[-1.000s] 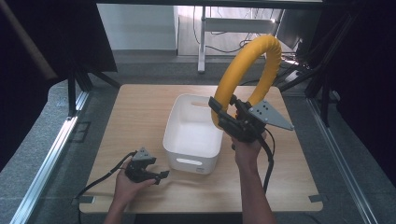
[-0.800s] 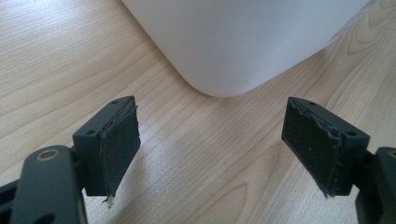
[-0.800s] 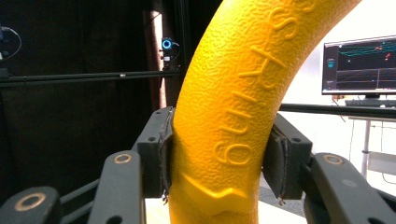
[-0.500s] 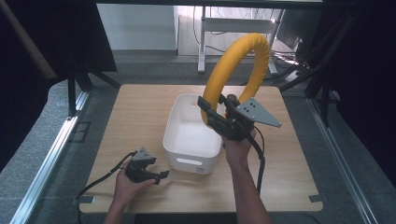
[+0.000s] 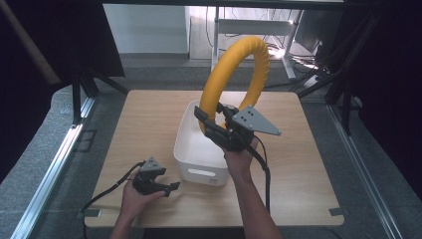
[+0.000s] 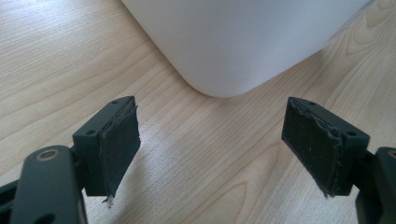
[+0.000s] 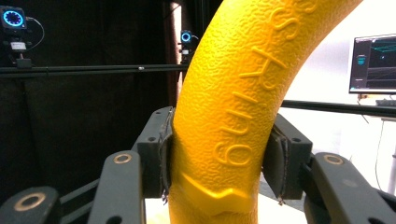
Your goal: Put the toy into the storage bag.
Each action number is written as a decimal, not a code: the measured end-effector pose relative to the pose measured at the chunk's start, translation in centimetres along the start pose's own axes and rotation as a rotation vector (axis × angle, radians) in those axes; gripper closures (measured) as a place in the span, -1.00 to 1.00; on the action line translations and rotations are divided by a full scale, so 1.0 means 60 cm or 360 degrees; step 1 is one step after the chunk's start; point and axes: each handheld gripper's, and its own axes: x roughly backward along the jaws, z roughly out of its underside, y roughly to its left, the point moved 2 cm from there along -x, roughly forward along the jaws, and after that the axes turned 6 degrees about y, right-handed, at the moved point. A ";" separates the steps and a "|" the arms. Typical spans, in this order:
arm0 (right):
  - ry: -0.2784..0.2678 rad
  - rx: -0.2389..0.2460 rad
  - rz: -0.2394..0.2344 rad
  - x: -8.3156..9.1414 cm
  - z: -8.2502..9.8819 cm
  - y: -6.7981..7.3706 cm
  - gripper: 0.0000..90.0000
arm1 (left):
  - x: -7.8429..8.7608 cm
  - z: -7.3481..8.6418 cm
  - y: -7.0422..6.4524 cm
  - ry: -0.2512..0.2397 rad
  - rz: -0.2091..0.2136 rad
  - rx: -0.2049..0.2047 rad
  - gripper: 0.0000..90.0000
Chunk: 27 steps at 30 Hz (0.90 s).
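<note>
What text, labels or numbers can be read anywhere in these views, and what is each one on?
"kyring": embossed letters running up the yellow foam ring in the right gripper view, upside down as seen; further letters run off the top edge, so the word is cut short.
Monitor at the right edge: its screen shows graphics, any text too small to read.
White bin: no lettering visible.

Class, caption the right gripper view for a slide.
Right gripper fingers clamp a textured yellow foam ring.

Yellow ring's (image 7: 243,107) top cut off, lettering perhaps incomplete.
</note>
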 end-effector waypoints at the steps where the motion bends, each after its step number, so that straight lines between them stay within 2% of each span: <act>1: 0.0001 0.0001 -0.0005 -0.003 0.001 0.001 0.11 | 0.000 0.000 0.000 0.0001 0.0001 0.0000 -0.57; 12: 0.0029 -0.0009 -0.0019 -0.019 0.014 0.014 0.11 | -0.001 0.000 0.000 0.0008 0.0002 0.0000 -0.57; 16: 0.0053 0.0010 -0.0019 -0.025 0.019 0.019 0.11 | -0.002 0.000 0.000 0.0011 0.0003 -0.0005 -0.57; 27: 0.0055 -0.0035 -0.0055 -0.052 0.034 0.037 0.11 | -0.002 0.001 0.000 0.0014 0.0013 -0.0003 -0.57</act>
